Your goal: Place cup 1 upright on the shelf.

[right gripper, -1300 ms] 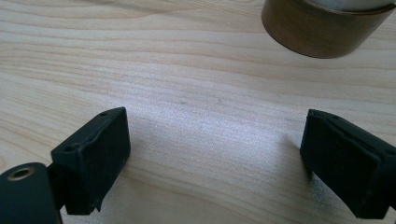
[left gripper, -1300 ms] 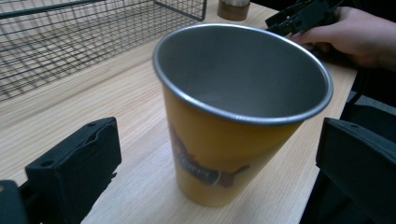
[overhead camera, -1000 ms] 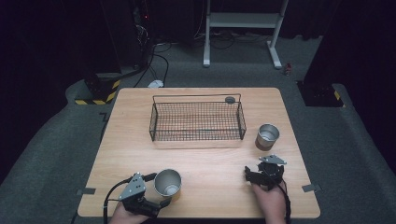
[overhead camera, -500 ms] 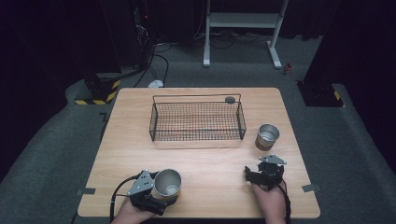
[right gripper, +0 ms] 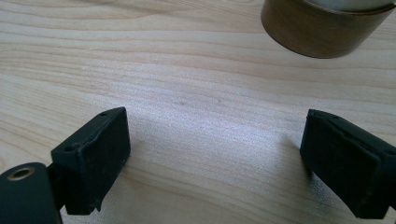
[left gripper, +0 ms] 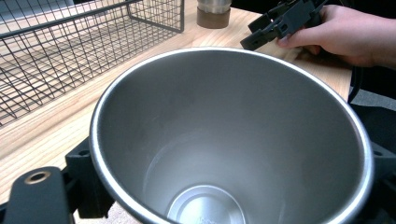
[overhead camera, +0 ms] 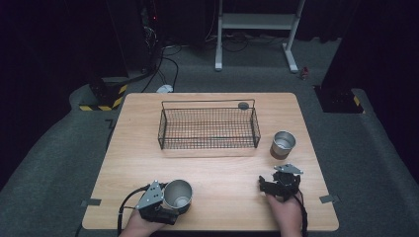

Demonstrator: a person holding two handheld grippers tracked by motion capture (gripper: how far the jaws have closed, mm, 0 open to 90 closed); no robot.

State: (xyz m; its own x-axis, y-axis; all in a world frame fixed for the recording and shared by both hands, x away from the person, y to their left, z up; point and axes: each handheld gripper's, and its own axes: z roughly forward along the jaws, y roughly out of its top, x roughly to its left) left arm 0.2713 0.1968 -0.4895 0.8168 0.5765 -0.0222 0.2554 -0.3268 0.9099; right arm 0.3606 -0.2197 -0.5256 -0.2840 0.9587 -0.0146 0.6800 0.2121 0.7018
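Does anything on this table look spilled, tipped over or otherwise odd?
Nothing stands out. The wire basket sits square and empty, the far cup stands upright beside it, and the near cup is upright in the left gripper, with nothing spilled.

Steel cup (overhead camera: 177,194), upright, near table edge

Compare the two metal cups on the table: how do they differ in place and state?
The near cup sits at the front left, gripped by the left gripper; the far cup stands free beside the wire basket, ahead of the open right gripper. Both are upright, open-topped steel cups.
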